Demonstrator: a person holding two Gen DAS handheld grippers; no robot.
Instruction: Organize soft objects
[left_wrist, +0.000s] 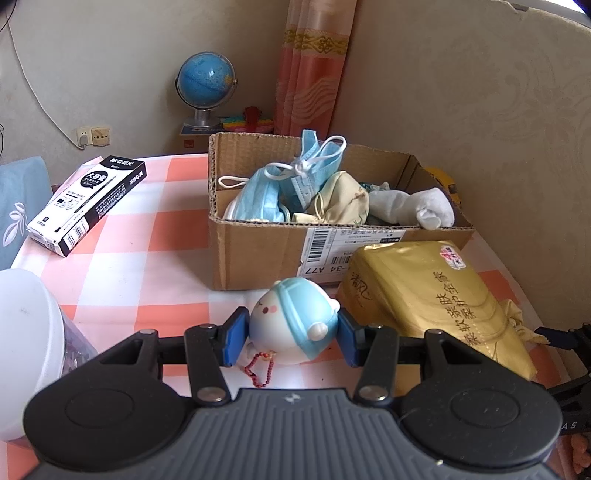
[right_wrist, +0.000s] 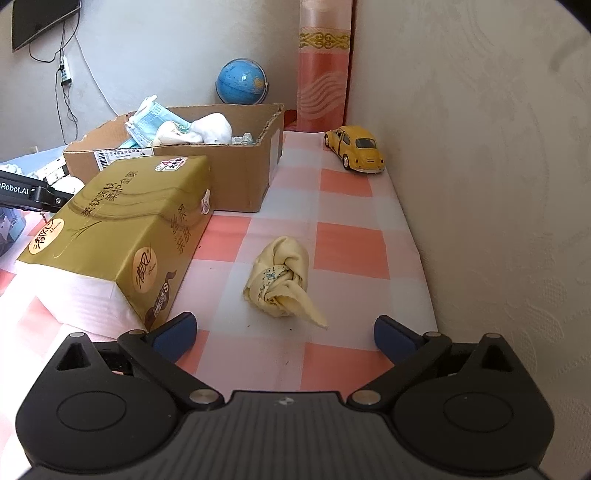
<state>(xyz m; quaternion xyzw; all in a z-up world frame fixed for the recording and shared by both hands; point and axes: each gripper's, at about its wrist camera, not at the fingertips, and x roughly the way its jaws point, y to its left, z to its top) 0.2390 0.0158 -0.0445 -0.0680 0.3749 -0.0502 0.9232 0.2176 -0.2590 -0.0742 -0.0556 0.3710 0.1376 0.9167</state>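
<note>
In the left wrist view my left gripper (left_wrist: 291, 341) is shut on a round blue-and-white squishy toy (left_wrist: 291, 325) with a red bead chain, low over the checked tablecloth. Behind it stands a cardboard box (left_wrist: 258, 254) with blue face masks (left_wrist: 295, 177), a cream pouch (left_wrist: 343, 199) and white socks (left_wrist: 417, 206) inside. In the right wrist view my right gripper (right_wrist: 286, 334) stands wide open with nothing between its pads. A knotted cream cloth (right_wrist: 282, 280) lies on the table just ahead of it, apart from both fingers. The box (right_wrist: 236, 177) shows at the upper left.
A gold tissue pack (right_wrist: 122, 229) lies between the two grippers, in front of the box. A yellow toy car (right_wrist: 356, 147) sits by the wall at the far right. A black-and-white pen box (left_wrist: 88, 203), a white tub (left_wrist: 26, 343) and a globe (left_wrist: 205, 83) are on the left.
</note>
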